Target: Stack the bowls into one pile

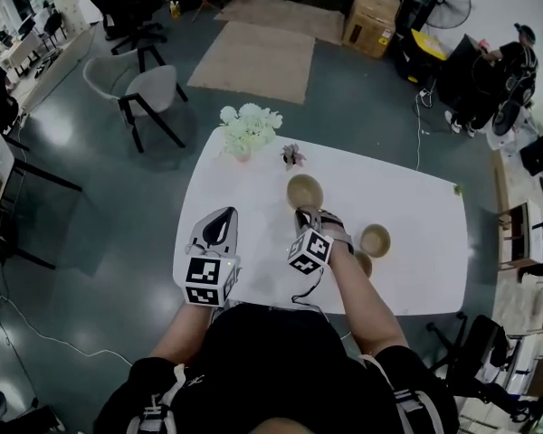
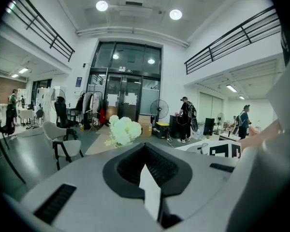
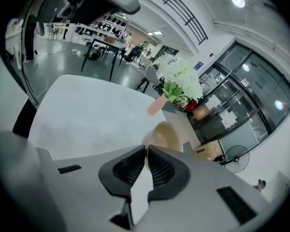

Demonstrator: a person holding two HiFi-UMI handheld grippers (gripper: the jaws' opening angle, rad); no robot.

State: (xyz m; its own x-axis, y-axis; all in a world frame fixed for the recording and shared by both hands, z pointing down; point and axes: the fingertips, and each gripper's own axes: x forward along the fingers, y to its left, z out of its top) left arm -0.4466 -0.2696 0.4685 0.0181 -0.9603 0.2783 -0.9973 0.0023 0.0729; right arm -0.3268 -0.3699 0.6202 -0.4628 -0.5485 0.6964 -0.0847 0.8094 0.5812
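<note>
In the head view I am standing at the near side of a white table (image 1: 416,197), and I am holding my left gripper (image 1: 224,215) over the near left part of it. It is not touching any bowl. My right gripper (image 1: 305,213) is reaching to the middle of the table, and its tip is meeting the near edge of a tan bowl (image 1: 304,191). A second bowl (image 1: 375,240) is sitting further right. A third bowl (image 1: 363,263) is sitting just beside it, a bit nearer to me, and my arm is hiding part of it. They look side by side to me, not one inside the other. White flowers (image 1: 249,127) are standing at the far left. In the left gripper view, my left gripper (image 2: 145,146) is pressing its jaws together with nothing between them, and it is pointing past the flowers (image 2: 123,131) into the room. In the right gripper view, my right gripper (image 3: 146,149) is squeezing its jaws nearly shut. The near edge of the tan bowl (image 3: 165,135) is sitting right at their tips, so I think I am pinching that edge. The flowers (image 3: 181,79) are standing beyond it. I think the job is only starting: no pile is made yet, I have one bowl in my grip, and all the stacking is left to do.
</note>
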